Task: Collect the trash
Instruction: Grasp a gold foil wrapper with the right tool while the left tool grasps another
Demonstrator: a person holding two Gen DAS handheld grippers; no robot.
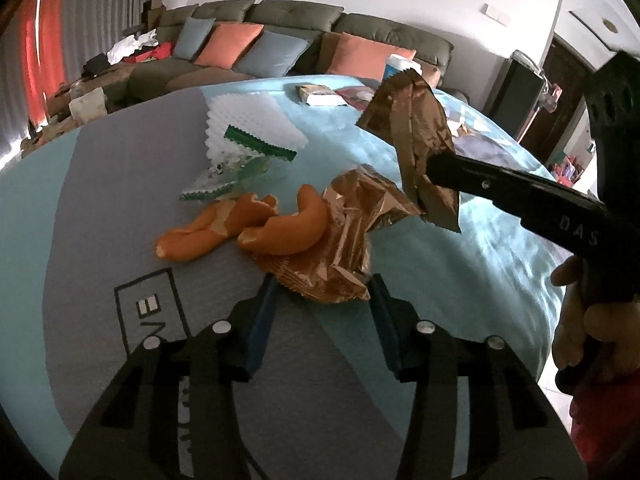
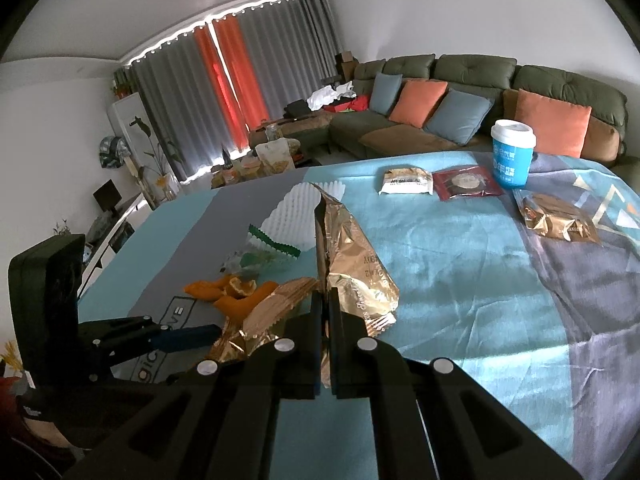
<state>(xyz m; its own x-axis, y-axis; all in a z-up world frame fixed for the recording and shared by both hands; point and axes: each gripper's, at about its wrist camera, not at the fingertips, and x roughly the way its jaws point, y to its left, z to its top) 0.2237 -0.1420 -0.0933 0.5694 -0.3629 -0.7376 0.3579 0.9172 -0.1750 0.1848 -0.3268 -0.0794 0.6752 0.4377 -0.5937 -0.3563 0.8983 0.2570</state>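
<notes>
white walls, green sofa (image 2: 460, 92) w/ orange+blue cushions (image 2: 418, 103), grey/orange curtains (image 2: 224, 80) backlit by window, dim room.

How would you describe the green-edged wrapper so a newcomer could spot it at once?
Start at the blue and grey tablecloth and find the white foam netting. The clear wrapper lies against its near edge, just beyond the orange peels. Unlike the brown foil wrappers beside it, it is see-through with green zigzag edges.
</notes>
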